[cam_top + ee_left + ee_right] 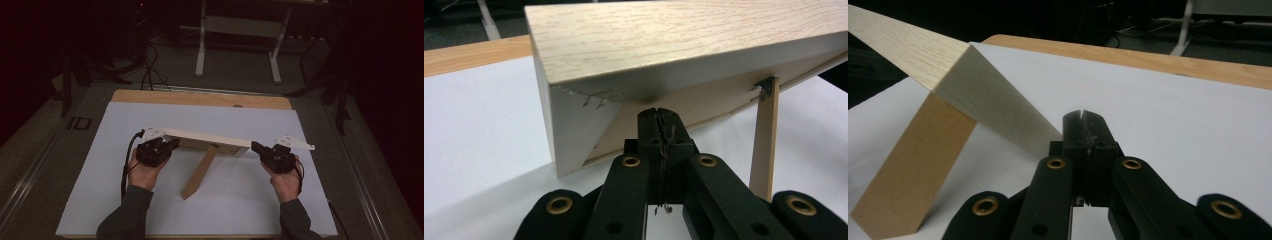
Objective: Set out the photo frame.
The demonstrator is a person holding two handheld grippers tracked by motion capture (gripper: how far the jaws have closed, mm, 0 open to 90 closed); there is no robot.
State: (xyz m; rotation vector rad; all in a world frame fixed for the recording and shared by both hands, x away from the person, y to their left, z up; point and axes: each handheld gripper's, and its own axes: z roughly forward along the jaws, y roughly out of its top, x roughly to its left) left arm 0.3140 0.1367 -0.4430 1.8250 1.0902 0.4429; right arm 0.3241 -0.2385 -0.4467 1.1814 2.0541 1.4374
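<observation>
Light wooden frame mid-table, tilted on rear prop strut, toward far edge

Left gripper jaws pressed together, under frame's left end; whether touching, cannot tell

Right gripper jaws pressed together, beside right end

Risk: nudge from either side slides strut, frame falls flat

No containers

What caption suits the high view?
Two hand-held tools, left and right, meet a propped wooden board on a white-covered table.
</observation>
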